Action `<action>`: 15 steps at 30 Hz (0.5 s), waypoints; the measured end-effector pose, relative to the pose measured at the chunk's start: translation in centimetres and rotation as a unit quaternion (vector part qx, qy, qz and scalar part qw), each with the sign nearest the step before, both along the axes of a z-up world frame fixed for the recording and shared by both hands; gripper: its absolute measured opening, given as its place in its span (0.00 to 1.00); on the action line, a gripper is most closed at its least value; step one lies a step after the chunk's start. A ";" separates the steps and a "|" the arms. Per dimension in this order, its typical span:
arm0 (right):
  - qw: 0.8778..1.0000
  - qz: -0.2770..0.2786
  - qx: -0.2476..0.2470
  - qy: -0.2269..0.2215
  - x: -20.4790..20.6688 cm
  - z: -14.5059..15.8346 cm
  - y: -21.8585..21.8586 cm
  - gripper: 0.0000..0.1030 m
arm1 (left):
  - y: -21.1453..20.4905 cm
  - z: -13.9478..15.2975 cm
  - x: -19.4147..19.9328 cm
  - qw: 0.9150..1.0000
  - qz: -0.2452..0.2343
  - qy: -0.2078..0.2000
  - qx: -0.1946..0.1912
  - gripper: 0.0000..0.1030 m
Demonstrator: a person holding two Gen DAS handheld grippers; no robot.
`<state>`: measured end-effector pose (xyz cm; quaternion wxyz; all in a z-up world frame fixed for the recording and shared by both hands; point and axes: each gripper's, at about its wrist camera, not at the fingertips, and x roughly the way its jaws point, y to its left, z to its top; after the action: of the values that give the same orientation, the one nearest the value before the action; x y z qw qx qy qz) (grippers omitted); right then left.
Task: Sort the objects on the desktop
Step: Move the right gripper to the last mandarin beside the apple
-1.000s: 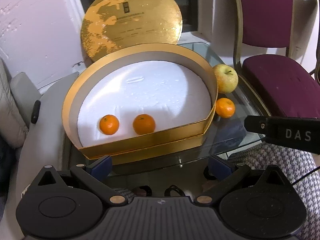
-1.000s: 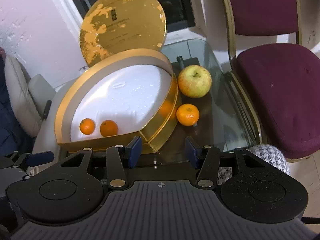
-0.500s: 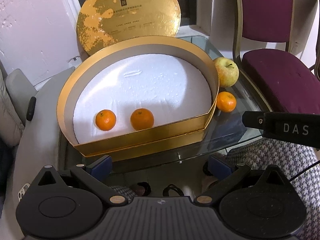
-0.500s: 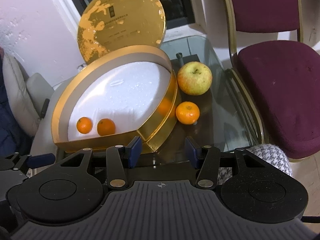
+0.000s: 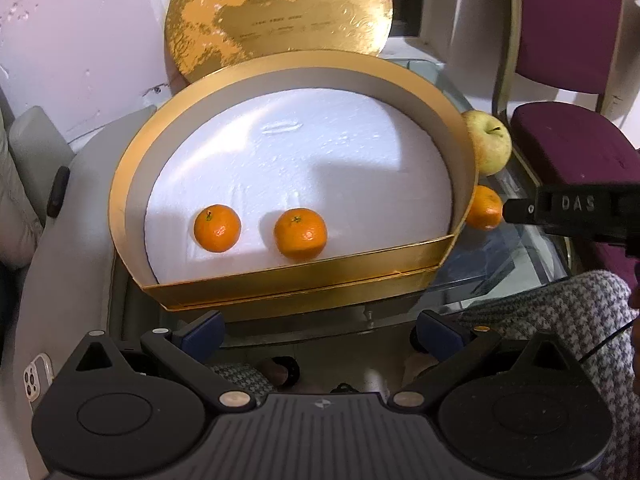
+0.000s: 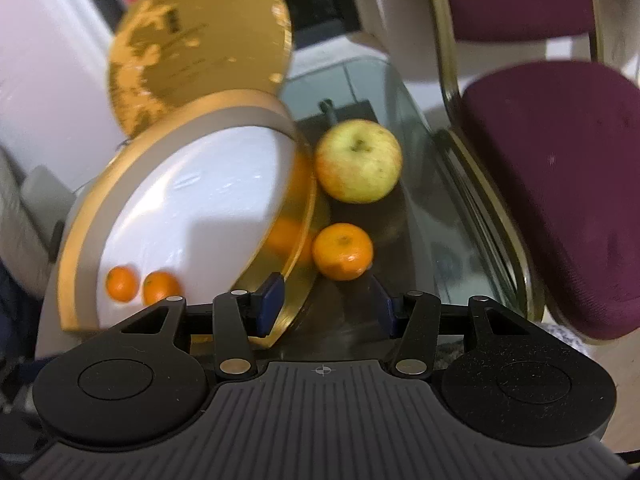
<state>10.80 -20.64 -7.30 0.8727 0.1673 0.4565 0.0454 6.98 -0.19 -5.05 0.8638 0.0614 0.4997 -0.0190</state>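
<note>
**A:** Where is the loose fruit sitting right now?

**B:** One mandarin is resting on the glass desk, just right of the gold box and close to its wall. An apple is lying farther back on the same side. Two mandarins are already lying on the white foam inside the box, near its front wall.

**A:** And the tools?

**B:** The right tool is hovering with its fingers spread wide and nothing between them, the loose mandarin sitting just beyond the gap. The left tool is hanging in front of the box, also wide and empty.

**A:** How is that mandarin going to handle?

**B:** I'm judging it light, with soft skin that gives under pressure, so a gentle squeeze is enough. It is round and lying on smooth glass, so a nudge is likely to send it rolling. I'd be taking it across its widest middle, one finger on each side, minding the box wall on the left.
</note>
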 end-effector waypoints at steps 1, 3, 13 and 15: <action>1.000 -0.004 0.009 0.005 0.6 -0.5 -0.3 0.52 | 0.0 -0.2 0.2 1.000 0.001 0.003 0.000 0.99; 1.000 -0.004 0.019 0.014 1.8 -1.3 -0.6 0.52 | 0.1 -0.4 0.5 1.000 0.003 0.008 0.001 0.99; 0.998 -0.010 0.049 0.044 5.2 -4.2 -1.8 0.52 | 0.2 -1.6 1.7 1.000 0.005 0.026 0.003 0.99; 0.997 -0.011 0.054 0.045 5.4 -4.4 -1.8 0.52 | 0.2 -1.7 1.8 1.000 0.006 0.028 0.003 0.99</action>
<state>16.21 -22.48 -11.69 0.8414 0.2207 0.4904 0.0531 8.74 0.00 -6.79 0.8494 0.0610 0.5241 -0.0141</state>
